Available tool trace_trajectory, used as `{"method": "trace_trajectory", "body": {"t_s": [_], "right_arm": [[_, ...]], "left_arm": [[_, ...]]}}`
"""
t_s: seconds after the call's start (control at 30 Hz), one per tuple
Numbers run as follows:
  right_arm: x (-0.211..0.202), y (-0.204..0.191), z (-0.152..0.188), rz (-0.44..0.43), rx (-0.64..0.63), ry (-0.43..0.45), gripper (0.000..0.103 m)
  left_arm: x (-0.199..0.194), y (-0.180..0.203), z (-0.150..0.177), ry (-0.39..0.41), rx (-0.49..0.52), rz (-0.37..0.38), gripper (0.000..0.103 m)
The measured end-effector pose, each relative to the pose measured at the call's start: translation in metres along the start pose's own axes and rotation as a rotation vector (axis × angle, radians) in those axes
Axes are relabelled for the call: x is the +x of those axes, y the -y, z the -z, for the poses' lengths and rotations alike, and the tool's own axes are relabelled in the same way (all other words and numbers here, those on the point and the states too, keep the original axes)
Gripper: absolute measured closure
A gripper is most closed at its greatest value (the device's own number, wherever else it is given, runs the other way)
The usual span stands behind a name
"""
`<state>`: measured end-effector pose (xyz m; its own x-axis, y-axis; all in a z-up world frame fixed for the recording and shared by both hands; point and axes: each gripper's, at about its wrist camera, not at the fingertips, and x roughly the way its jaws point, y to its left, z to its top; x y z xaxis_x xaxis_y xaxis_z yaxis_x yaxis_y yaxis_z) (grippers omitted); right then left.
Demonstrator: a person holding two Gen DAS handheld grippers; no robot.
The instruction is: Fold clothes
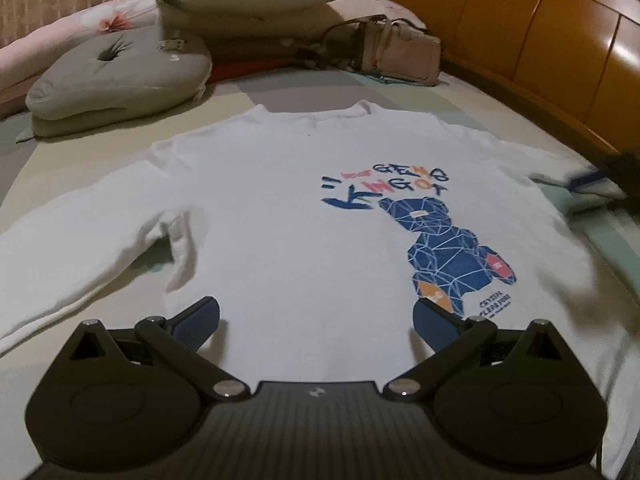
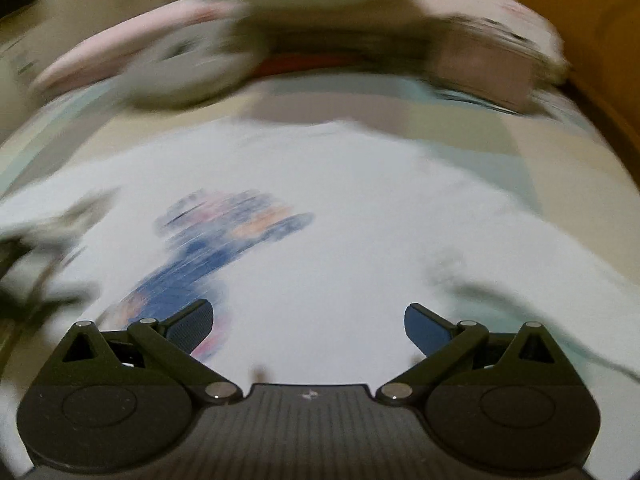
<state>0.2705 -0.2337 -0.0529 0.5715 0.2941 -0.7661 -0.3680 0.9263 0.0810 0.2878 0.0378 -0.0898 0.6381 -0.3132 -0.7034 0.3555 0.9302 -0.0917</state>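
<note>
Both the left gripper (image 1: 316, 320) and right gripper (image 2: 308, 326) hang spread over a flat white long-sleeved cotton shirt (image 1: 280, 208), blue faceted bear print (image 1: 444, 252) right of centre

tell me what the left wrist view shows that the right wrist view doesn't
Only the left wrist view: sharp print lettering, a beige handbag, a grey cushion and the wooden headboard. Only the right wrist view: the right gripper, open above the cloth; everything is motion-blurred. Both: the white shirt lying flat on the bed with its blue bear print. The left gripper is open too.
</note>
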Motion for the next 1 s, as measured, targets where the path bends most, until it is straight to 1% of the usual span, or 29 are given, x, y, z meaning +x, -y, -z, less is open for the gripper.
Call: {"method": "trace_trajectory", "body": {"t_s": [0.13,0.23,0.33,0.4,0.47,0.53,0.57,0.63,0.7,0.8,0.93,1.0], "right_arm": [[-0.016,-0.08,0.037,-0.116,-0.145,-0.008,0.0],[-0.017,-0.141,0.06,-0.165,-0.269,-0.01,0.0],[-0.013,-0.191,0.071,-0.283,-0.393,-0.015,0.0],[-0.007,-0.216,0.076,-0.371,-0.422,-0.045,0.0],[0.001,-0.234,0.079,-0.412,-0.448,-0.082,0.0],[0.008,-0.25,0.081,-0.434,-0.481,-0.109,0.0],[0.01,-0.255,0.08,-0.431,-0.49,-0.111,0.0],[0.014,-0.258,0.075,-0.426,-0.47,-0.126,0.0],[0.014,-0.262,0.073,-0.435,-0.459,-0.149,0.0],[0.013,-0.274,0.078,-0.456,-0.481,-0.191,0.0],[0.007,-0.286,0.086,-0.453,-0.514,-0.224,0.0],[-0.001,-0.282,0.082,-0.443,-0.495,-0.237,0.0]], "left_arm": [[-0.009,-0.002,-0.001,0.022,-0.009,0.008,0.001],[-0.015,-0.005,-0.001,0.039,-0.018,0.005,0.001],[-0.018,-0.007,-0.001,0.048,-0.021,0.007,0.001],[-0.02,-0.008,0.0,0.055,-0.021,0.021,0.001],[-0.021,-0.011,0.001,0.053,-0.026,0.026,0.001],[-0.022,-0.011,0.001,0.05,-0.026,0.012,0.001],[-0.022,-0.011,0.001,0.052,-0.026,0.014,0.001],[-0.024,-0.011,0.0,0.058,-0.029,0.033,0.001],[-0.026,-0.01,-0.001,0.066,-0.03,0.044,0.001],[-0.027,-0.008,-0.002,0.068,-0.028,0.052,0.001],[-0.03,-0.004,0.0,0.069,-0.009,0.054,0.001],[-0.032,-0.003,0.002,0.07,0.0,0.054,0.001]]}}
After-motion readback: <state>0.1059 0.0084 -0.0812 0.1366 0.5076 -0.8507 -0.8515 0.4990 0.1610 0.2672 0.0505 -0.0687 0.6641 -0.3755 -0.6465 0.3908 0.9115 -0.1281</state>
